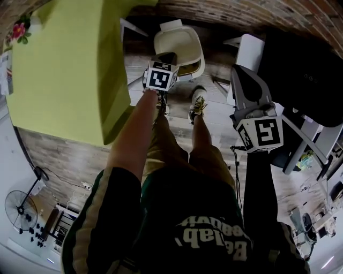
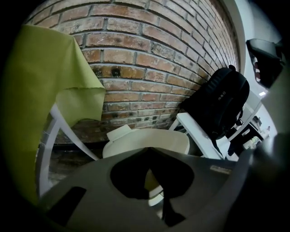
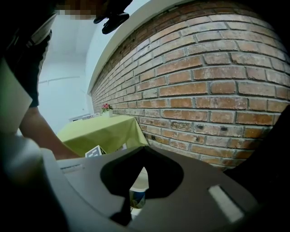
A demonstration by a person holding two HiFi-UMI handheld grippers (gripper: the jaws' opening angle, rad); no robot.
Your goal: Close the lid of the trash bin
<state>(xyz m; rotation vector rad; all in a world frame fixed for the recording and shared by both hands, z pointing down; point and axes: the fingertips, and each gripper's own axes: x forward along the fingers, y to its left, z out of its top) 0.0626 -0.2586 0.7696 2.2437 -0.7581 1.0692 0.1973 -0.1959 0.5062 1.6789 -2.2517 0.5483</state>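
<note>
The cream trash bin [image 1: 185, 69] stands on the floor by the brick wall, just ahead of the person's shoes. Its lid [image 1: 179, 40] is raised and leans back toward the wall. My left gripper [image 1: 167, 56] reaches out over the bin's near left rim, jaws together with nothing in them. In the left gripper view the upright lid [image 2: 145, 141] fills the space just beyond my left gripper [image 2: 148, 150]. My right gripper [image 1: 239, 72] hangs to the right of the bin, apart from it, jaws together and empty. Past my right gripper [image 3: 144, 149], the bin's inside [image 3: 138, 195] shows.
A table under a yellow-green cloth [image 1: 64, 69] stands left of the bin, its corner hanging near my left arm. A white chair [image 1: 249, 51] with a black backpack [image 1: 303, 69] is on the right. The brick wall [image 1: 241, 10] runs behind. A floor fan [image 1: 21, 211] stands at lower left.
</note>
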